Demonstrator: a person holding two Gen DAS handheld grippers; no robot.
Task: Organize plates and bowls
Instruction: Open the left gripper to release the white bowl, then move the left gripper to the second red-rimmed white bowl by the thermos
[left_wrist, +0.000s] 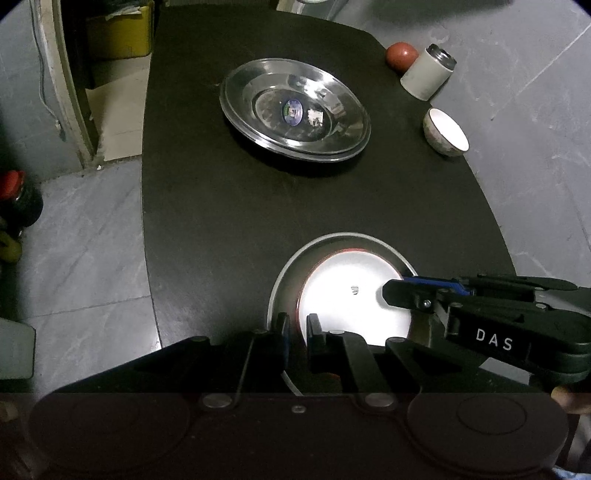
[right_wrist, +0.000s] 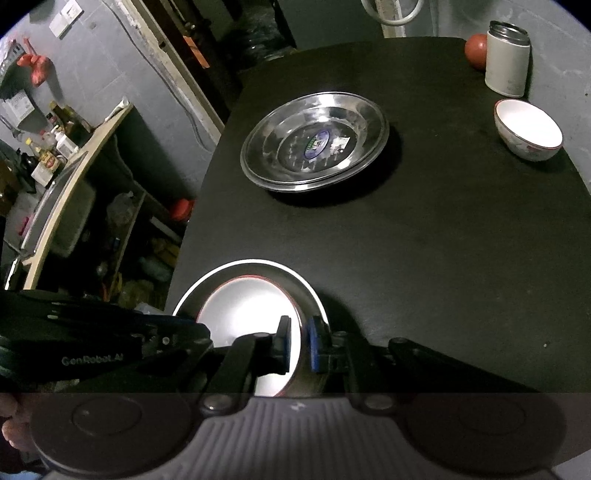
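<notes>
- Between your two claws, at the near edge of the dark oval bench (left_wrist: 229, 229), sits a white plate with a thin red rim (left_wrist: 347, 295), nested inside a wider grey metal plate (left_wrist: 291, 269).
- Your left claw (left_wrist: 297, 332) has its fingers narrowly set, straddling the near-left rims of the nested plates; you appear to grip the rim, though whether the pads press on it cannot be told.
- Your right claw (right_wrist: 298, 341) is likewise narrow, its blue-padded fingers (right_wrist: 314, 343) on either side of the right edge of the white plate, with the rim passing between them.
- From the left wrist view, your right claw reaches in from the right side, its tip over the white plate's right edge.
- Ahead of both claws, well apart from the nested pair, lies a broad stainless steel plate with stickers in its centre (left_wrist: 295, 110).
- Ahead and to the right of your claws, near the bench's right edge, stands a small white ceramic bowl (right_wrist: 528, 129).
- Beyond that bowl stands a white cylindrical canister with a metal top (right_wrist: 506, 59), and just beside it a round red fruit-like object (right_wrist: 474, 50).
</notes>
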